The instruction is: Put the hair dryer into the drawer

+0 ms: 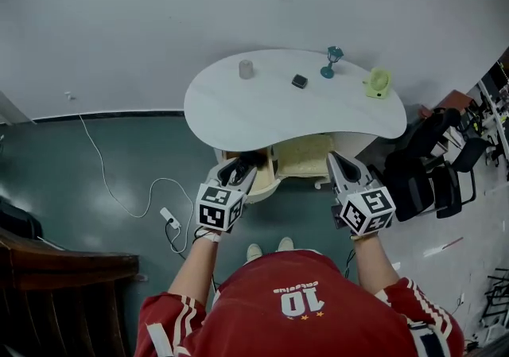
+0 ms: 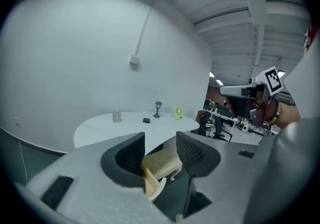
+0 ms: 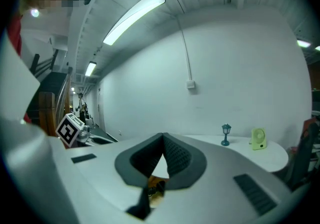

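Drawer (image 1: 304,158): open under counter (image 1: 238,105) edge, ahead between left claw (image 1: 241,166) (wide, empty) and right claw (image 1: 340,166) (closed); hair dryer unseen.

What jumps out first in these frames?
The white curved table against the wall stands out, with a small yellow-green fan and a teal lamp figure on top. Below its front edge a beige drawer stands open. Nearest, the left gripper has jaws apart and empty, the right gripper jaws together.
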A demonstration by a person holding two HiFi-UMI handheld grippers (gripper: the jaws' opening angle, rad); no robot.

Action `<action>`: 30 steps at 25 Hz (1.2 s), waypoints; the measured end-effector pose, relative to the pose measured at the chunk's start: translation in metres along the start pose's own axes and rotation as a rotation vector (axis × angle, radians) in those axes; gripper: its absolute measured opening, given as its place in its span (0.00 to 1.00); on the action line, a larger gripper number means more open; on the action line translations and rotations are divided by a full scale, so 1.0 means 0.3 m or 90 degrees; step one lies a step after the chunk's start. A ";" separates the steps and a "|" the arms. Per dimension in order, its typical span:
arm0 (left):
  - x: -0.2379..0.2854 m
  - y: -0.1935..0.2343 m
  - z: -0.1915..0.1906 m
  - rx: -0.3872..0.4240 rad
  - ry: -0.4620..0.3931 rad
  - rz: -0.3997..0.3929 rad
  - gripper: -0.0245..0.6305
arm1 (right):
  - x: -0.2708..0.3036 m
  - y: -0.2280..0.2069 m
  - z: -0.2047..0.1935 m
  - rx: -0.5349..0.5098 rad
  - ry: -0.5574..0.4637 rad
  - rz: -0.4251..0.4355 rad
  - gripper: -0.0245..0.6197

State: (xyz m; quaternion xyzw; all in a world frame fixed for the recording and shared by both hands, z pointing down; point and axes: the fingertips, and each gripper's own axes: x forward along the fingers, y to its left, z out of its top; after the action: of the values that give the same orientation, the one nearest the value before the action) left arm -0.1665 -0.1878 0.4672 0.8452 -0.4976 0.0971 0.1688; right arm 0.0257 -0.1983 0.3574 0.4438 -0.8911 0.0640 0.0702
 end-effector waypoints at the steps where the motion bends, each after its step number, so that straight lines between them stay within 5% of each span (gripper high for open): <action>1: -0.030 -0.025 0.037 0.010 -0.023 -0.003 0.35 | -0.019 -0.002 0.020 0.000 -0.007 0.002 0.05; 6: -0.138 -0.165 0.192 0.111 -0.108 0.011 0.32 | -0.105 -0.042 0.095 -0.001 -0.044 0.011 0.05; 14: -0.311 -0.419 0.314 0.139 -0.171 0.034 0.33 | -0.372 -0.128 0.204 -0.019 -0.101 0.014 0.05; 21: -0.478 -0.616 0.347 0.107 -0.210 0.095 0.34 | -0.621 -0.261 0.238 -0.025 -0.107 0.027 0.05; 30: -0.642 -0.688 0.378 0.097 -0.244 0.176 0.29 | -0.795 -0.321 0.261 -0.012 -0.135 0.006 0.05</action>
State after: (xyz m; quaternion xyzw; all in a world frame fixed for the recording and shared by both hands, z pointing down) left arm -0.0802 0.0168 0.2595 0.7824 -0.6227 -0.0057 -0.0081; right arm 0.2395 -0.0833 0.2422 0.4435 -0.8960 0.0088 -0.0204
